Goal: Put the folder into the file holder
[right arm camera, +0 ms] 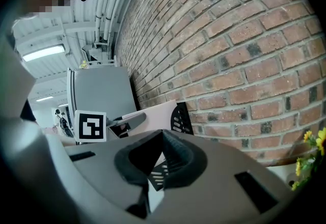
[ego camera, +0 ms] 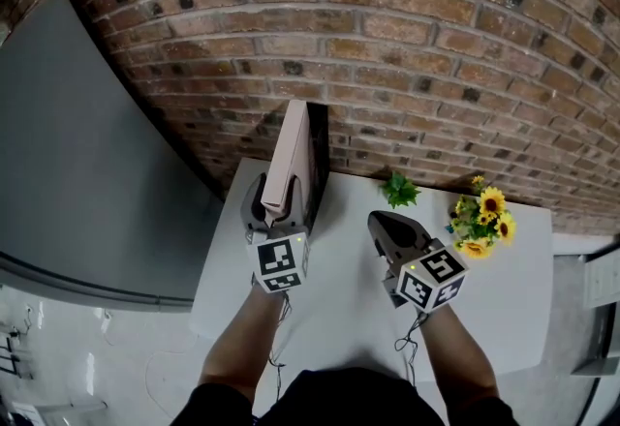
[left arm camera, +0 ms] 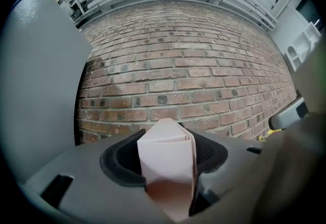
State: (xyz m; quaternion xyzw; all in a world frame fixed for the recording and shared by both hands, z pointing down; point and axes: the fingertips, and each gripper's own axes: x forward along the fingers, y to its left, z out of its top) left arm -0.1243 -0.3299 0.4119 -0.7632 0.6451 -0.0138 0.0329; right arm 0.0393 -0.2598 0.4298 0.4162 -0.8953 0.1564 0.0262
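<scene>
Brick wall point(ego camera: 387, 46) backs a white table point(ego camera: 349, 318) with a small green plant point(ego camera: 399, 190) and sunflowers point(ego camera: 481, 221) at its far edge.

Finding one: the pink folder point(ego camera: 291, 158) stands on edge, upright, hard against the black file holder point(ego camera: 317, 158) by the wall. The right gripper view suggests its far end is inside the holder. How deep it sits I cannot tell.

Finding two: my left gripper point(ego camera: 275, 211) has the folder's near edge between its jaws. The left gripper view shows the jaws parted, with dark pad visible on either side of the folder, so I judge the grip slack.

Finding three: my right gripper point(ego camera: 383, 221) is closed on nothing and sits apart to the right.

Assessment: the step in hand is the release at the end of insertion. Next, I should draw the left gripper straight back without dragging the folder. If the folder stands proud or leans, a nudge from the closed right gripper should seat it.
</scene>
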